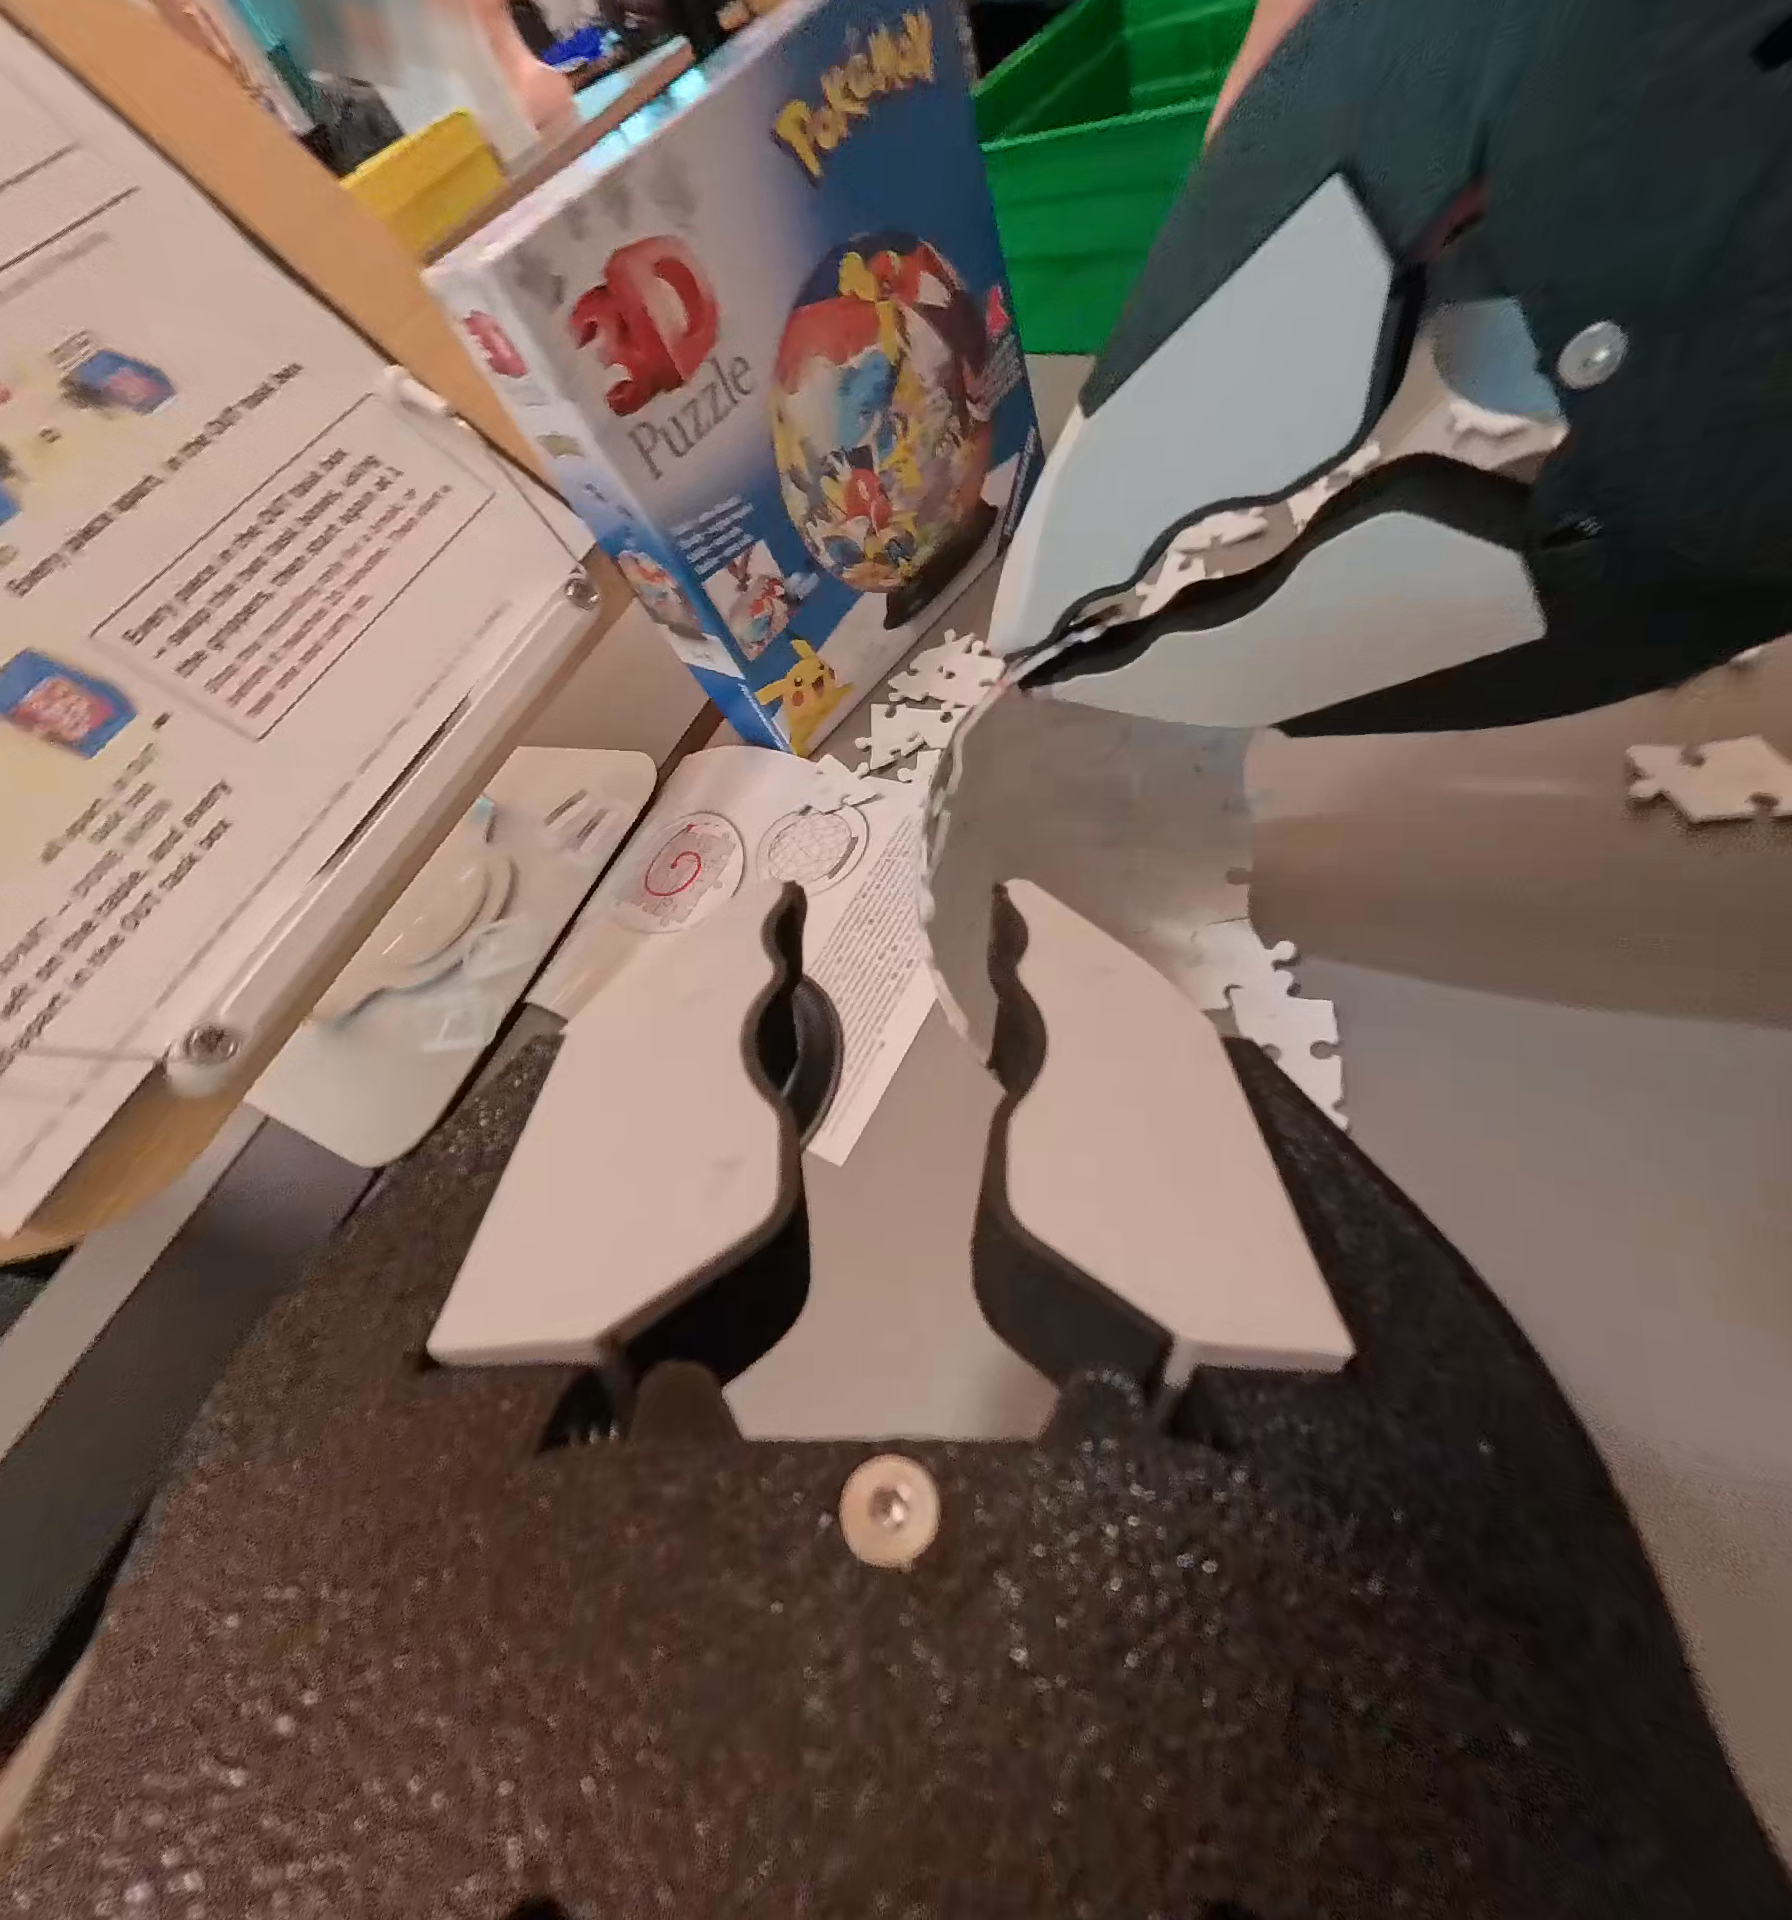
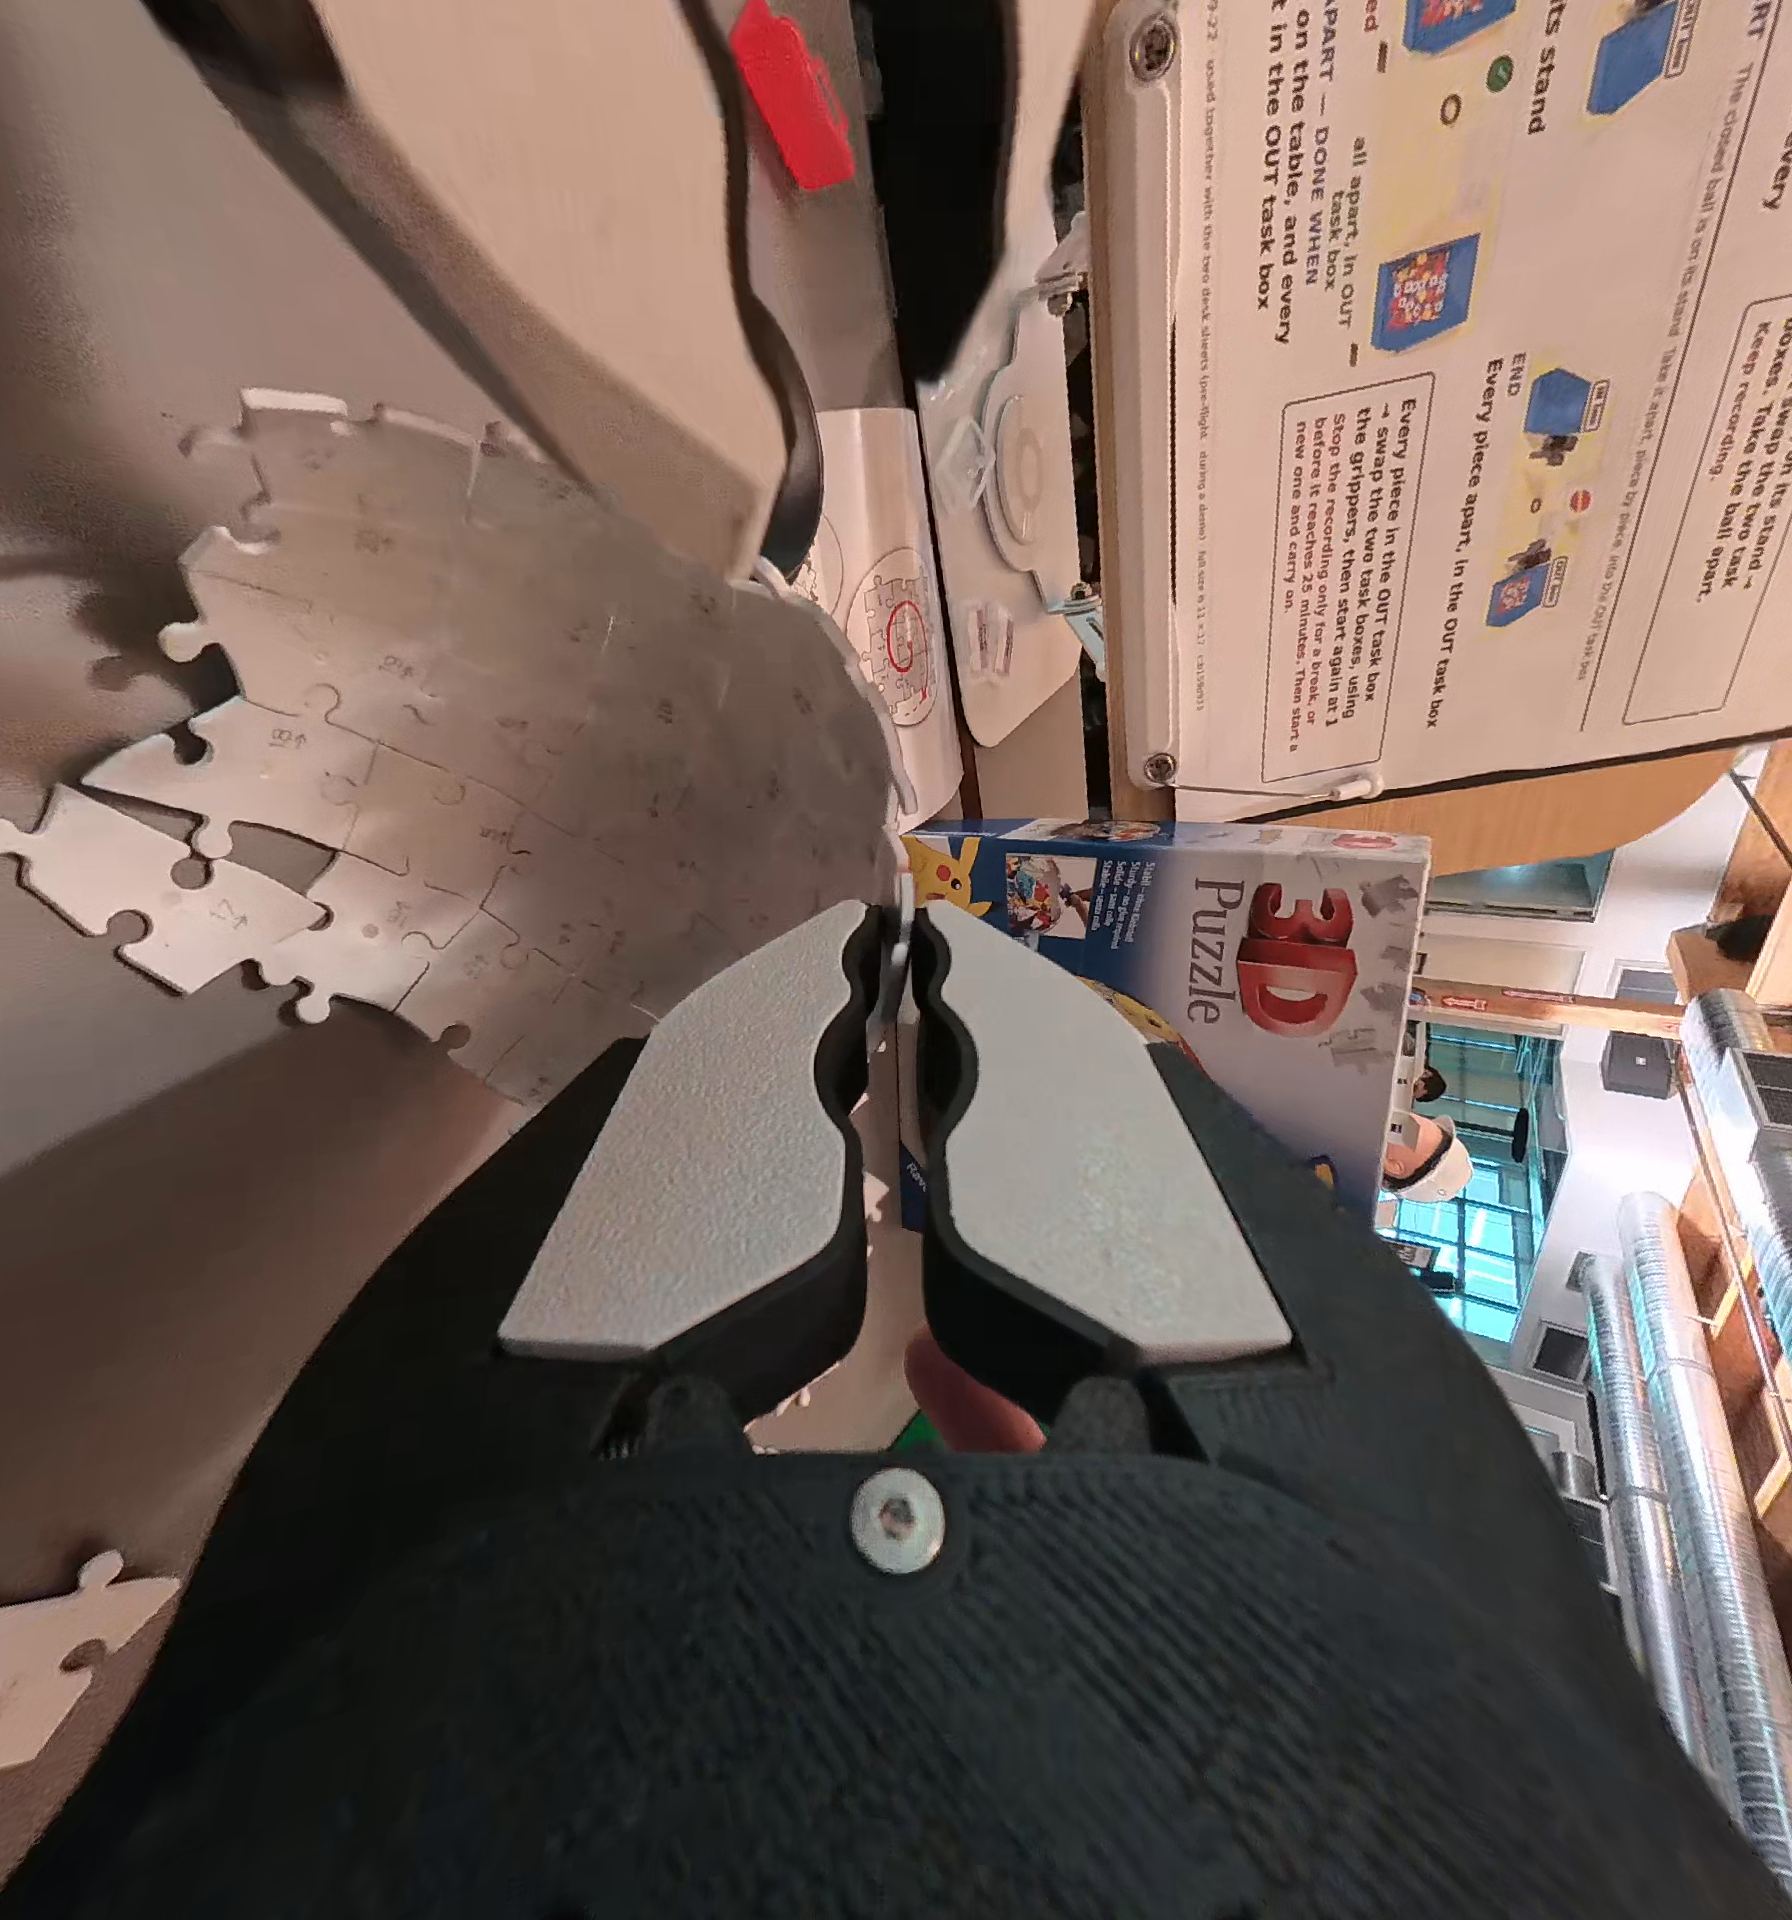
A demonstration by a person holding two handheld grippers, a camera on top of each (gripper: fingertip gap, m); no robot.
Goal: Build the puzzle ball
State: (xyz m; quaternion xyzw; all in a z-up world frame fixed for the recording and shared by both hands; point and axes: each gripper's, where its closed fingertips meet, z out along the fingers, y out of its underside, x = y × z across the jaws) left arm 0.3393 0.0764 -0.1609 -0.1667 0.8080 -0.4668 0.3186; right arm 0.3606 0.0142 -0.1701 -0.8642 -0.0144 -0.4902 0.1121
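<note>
the curved puzzle shell [image 2: 518,727], grey backs showing, is mid-assembly at 10 o'clock in the right wrist view. right gripper [image 2: 900,940] pinches its rim; left gripper [image 1: 897,935] stands apart. loose piece [image 1: 1733,779] at 3 o'clock likely comes next, needing lug alignment.

You see the half-built puzzle shell [image 2: 518,717] in plain silver-grey, with thin piece outlines on it. The loose piece [image 1: 1739,779] is white. The puzzle box [image 1: 819,436] is blue and white with red and yellow print. Both your grippers have light grey fingers [image 1: 653,1174] in black bodies.
</note>
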